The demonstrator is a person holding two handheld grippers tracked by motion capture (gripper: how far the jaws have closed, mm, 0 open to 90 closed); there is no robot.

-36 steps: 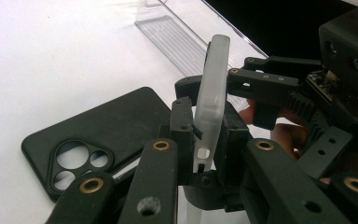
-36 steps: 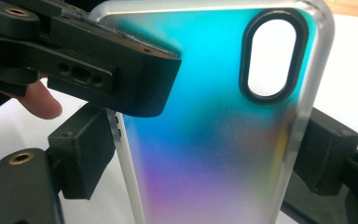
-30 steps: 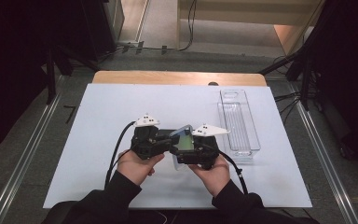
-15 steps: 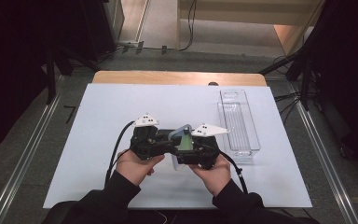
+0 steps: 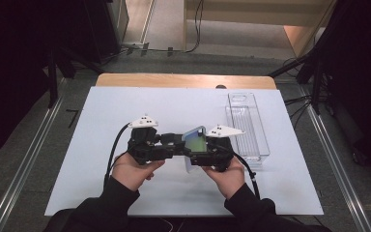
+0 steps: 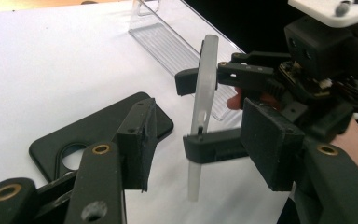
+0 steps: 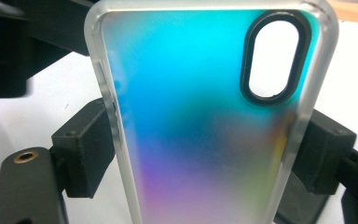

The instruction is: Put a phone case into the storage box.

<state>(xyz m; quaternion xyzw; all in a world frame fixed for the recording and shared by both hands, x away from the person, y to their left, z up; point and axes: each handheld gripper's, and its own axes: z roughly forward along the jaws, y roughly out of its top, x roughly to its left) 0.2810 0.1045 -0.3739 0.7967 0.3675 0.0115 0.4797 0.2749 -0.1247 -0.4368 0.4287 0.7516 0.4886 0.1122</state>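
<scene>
The right gripper (image 5: 199, 155) pinches the iridescent phone case (image 7: 205, 121) by its long frosted edges, one black jaw on each side, and holds it upright above the white table (image 5: 125, 104), its camera cutout at the far upper end. Just beside it, the left gripper (image 6: 209, 140) has just been opening its jaws: they now stand spread on either side of the case without pressing it, the case between them but gripped by the right gripper alone. I judge that the handover between grippers is done, and what is left is to carry the case to wherever it goes and set it down; the pictures do not settle that place. Under and a little behind the left gripper's jaws lies a black phone case (image 6: 81, 140) flat on the table, apart from the held one. Beyond the right gripper, on its outer side, stands a clear plastic tray (image 5: 248, 126), with nothing to be seen in it. The left gripper's nearness is the main obstacle; it should draw back before the case swings.
</scene>
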